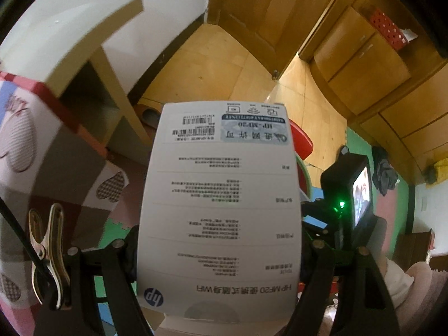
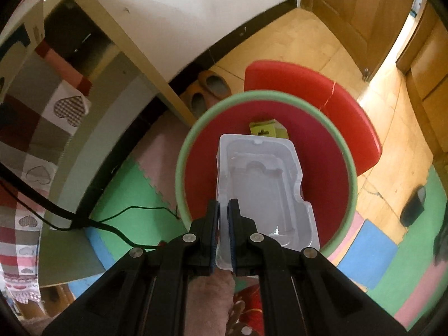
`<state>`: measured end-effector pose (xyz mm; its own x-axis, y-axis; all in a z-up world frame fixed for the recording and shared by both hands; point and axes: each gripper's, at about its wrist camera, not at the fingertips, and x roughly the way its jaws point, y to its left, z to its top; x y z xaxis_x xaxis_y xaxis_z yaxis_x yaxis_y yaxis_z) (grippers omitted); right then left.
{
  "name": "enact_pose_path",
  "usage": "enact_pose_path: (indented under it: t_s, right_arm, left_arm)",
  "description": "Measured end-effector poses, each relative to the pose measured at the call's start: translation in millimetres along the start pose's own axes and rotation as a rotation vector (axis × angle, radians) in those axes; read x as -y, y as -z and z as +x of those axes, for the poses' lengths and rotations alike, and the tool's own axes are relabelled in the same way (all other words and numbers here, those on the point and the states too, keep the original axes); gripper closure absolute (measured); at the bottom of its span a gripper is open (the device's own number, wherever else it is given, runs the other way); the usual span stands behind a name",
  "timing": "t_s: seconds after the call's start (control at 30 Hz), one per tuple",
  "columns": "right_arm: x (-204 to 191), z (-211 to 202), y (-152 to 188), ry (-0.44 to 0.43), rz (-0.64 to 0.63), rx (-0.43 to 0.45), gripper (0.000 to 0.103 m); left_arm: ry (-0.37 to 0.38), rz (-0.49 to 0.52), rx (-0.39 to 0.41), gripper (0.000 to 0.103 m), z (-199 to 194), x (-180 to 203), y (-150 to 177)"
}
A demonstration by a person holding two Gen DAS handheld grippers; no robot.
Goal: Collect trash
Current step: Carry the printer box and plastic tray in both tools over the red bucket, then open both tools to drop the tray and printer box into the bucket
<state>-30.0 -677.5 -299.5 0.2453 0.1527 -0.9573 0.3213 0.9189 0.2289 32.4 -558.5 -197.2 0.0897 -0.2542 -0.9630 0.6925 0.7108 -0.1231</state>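
While slippers lie upper centre, a clear moulded tray is clamped by the right gripper above the red bin; a white printed box is gripped by the left gripper.

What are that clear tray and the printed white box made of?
The tray looks like thin moulded plastic: translucent, glossy, with formed recesses. The white box seems to be matte printed cardboard, with flat faces, labels and barcodes, though blur leaves this uncertain.
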Motion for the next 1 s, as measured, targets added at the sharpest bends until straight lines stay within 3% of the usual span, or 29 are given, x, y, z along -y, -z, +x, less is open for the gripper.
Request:
enact_pose_path:
  t_s: [0.47, 0.53, 0.6, 0.67, 0.8, 1.0]
  right_arm:
    - [15, 30, 13, -0.009, 0.026, -0.031, 0.095]
    - [17, 29, 14, -0.018, 0.029, -0.030, 0.092]
    - [19, 26, 14, -0.010, 0.036, -0.019, 0.075]
    - [23, 23, 12, -0.001, 0.041, -0.007, 0.067]
    - [28, 14, 13, 0.037, 0.053, 0.008, 0.060]
    - [39, 1, 18, 0.059, 0.072, 0.030, 0.060]
  left_arm:
    - [0.020, 0.056, -0.063, 0.022, 50, 21, -16]
    - [0.023, 0.060, -0.074, 0.022, 57, 24, -19]
    - [0.024, 0.066, -0.087, 0.022, 64, 24, -20]
    - [0.025, 0.069, -0.094, 0.022, 68, 25, -21]
    - [0.038, 0.078, -0.118, 0.022, 79, 30, -24]
    - [0.047, 0.109, -0.151, 0.022, 103, 45, -29]
